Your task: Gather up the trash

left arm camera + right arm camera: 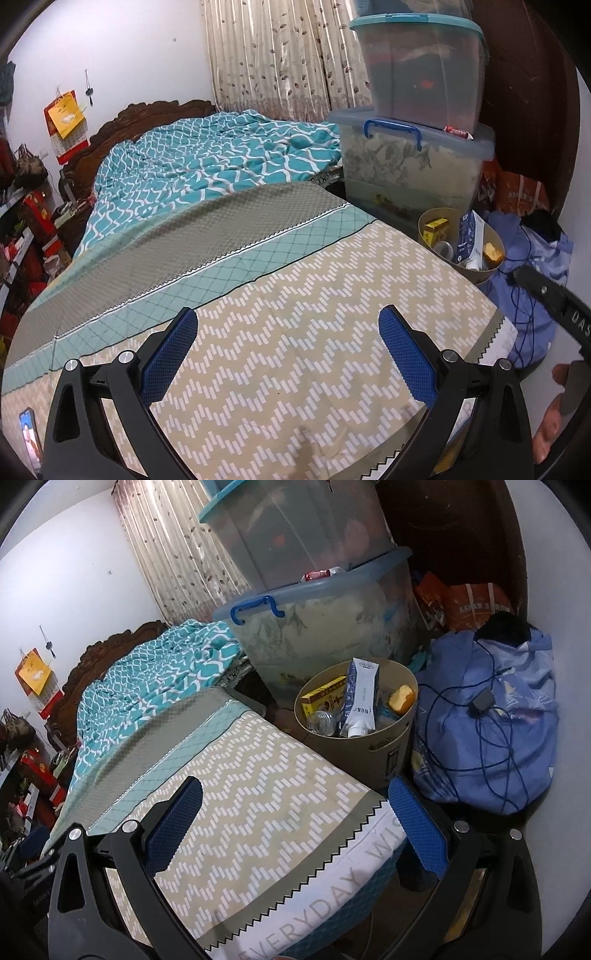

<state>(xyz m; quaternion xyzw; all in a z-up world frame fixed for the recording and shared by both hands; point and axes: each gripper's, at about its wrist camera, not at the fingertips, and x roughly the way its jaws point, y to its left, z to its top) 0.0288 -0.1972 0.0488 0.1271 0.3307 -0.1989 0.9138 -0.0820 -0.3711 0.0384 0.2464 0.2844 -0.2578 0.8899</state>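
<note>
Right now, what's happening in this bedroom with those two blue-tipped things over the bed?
A person is holding a pair of tongs in each hand to gather trash. Both the left tongs and the right tongs are open and empty, held over the patterned bedspread. Beside the bed a bin already holds a yellow box, a carton, a clear bottle and something orange-yellow.

Bed [258, 775] clear; bin [388, 753] hemmed by boxes [332, 635]
</note>
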